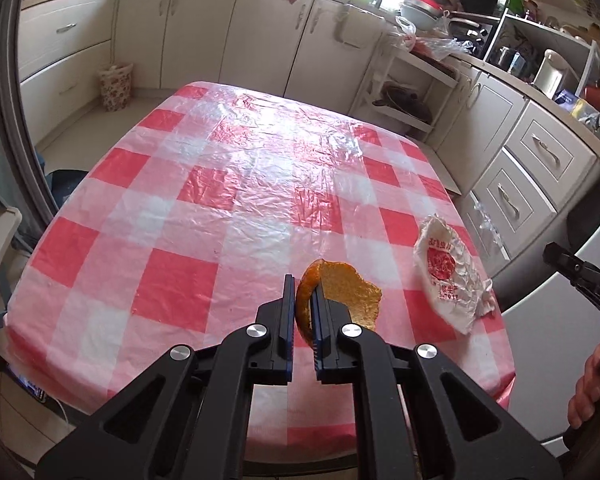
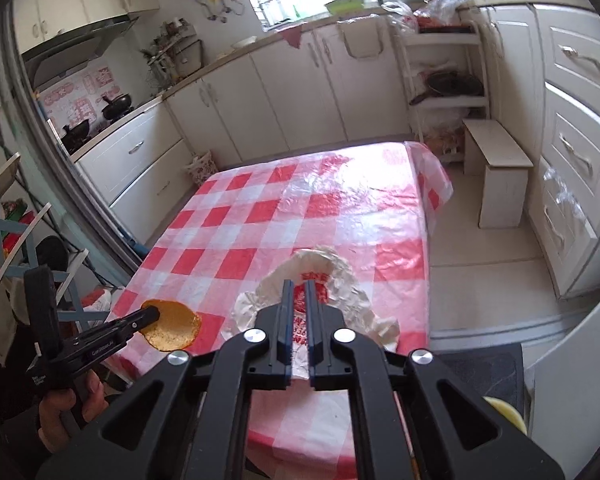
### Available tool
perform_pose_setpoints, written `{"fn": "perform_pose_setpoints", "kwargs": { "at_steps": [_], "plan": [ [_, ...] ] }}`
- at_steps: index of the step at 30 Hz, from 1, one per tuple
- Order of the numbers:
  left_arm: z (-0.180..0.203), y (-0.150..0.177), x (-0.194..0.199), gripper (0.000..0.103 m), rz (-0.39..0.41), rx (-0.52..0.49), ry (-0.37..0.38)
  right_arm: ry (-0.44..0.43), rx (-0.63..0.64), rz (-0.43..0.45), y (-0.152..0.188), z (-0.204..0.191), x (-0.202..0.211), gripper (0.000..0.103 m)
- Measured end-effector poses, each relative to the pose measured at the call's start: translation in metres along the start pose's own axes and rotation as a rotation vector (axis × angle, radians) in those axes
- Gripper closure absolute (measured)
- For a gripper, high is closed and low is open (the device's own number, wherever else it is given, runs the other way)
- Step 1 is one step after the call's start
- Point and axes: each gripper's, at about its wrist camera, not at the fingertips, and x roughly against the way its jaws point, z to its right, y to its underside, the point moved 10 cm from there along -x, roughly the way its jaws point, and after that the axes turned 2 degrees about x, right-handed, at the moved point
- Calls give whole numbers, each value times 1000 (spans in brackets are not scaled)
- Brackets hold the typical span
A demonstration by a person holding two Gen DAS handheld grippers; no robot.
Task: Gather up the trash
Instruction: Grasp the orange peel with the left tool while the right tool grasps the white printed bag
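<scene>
left gripper [image 1: 302, 300] clenched on the rim of a curved orange peel with pale pith [image 1: 340, 296], held just above the near edge of the red-and-white checked plastic tablecloth [image 1: 220, 200]; could slip free, being pinched only by a thin edge. right gripper [image 2: 298, 308] hovering over the crumpled white paper wrapper with red print [image 2: 340, 280], jaws narrowly apart and apparently empty. red printed seal unreadable; faint white lettering on the left tool's arm, too small to make out.

Far half of surface [image 1: 228, 168]: bare checked cloth, open to a pass from any side.
Near right edge: crumpled white wrapper [image 1: 452, 276] lies flat, low obstacle.
Near middle: orange peel [image 1: 340, 296] occupies the left tool [image 1: 302, 300].
Right of surface: floor gap, then white stool [image 2: 500, 172] and drawers [image 2: 572, 168].
Left side: folding rack [image 2: 16, 216] crowds the edge.
</scene>
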Motion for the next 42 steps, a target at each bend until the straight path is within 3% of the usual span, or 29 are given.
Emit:
{"fn": "perform_pose_setpoints", "kwargs": {
  "at_steps": [1,2,10,13,14,15,17,19,20,22,25,34,38,39,40,41,42],
  "plan": [
    [0,2,2,96,-1,-4,-4,-2,-17,-10,3,3,-1,50],
    [-1,3,3,96,-1,-4,-5,2,-32,-13,6,6,-3,42],
    [-18,0,3,96,-15,11,-8,62,-66,-68,10,21,-37,40],
    [-22,-1,-6,90,-35,14,-2,81,-93,-101,13,28,-55,40],
    [-23,-2,-9,82,-40,13,-2,85,-96,-112,15,29,-60,40],
    [-25,-3,-12,68,-42,15,-6,90,-97,-125,18,30,-65,40],
    [-28,-6,-17,53,-36,20,-20,96,-89,-158,23,27,-75,40],
    [-30,-6,-23,53,-44,19,-23,103,-59,-183,27,24,-83,40],
    [-30,-6,-27,53,-51,16,-24,108,-42,-193,29,23,-85,42],
    [-30,-4,-32,53,-62,2,-33,99,-10,-221,35,17,-90,71],
    [-33,-2,-33,53,-58,-11,-50,91,30,-225,37,12,-88,94],
    [-71,-1,-8,49,-13,83,-74,67,55,-128,18,0,-58,100],
    [-82,2,-7,47,-17,110,-76,40,68,-144,19,-9,-57,100],
    [-84,2,-6,47,-15,117,-78,37,69,-158,21,-10,-59,97],
    [-86,1,-5,46,-13,122,-79,41,67,-160,22,-9,-60,62],
    [-87,0,-4,46,-8,130,-80,55,60,-150,21,-7,-61,44],
    [-89,-1,0,46,6,141,-77,74,53,-126,19,-4,-60,17]
  ]
}}
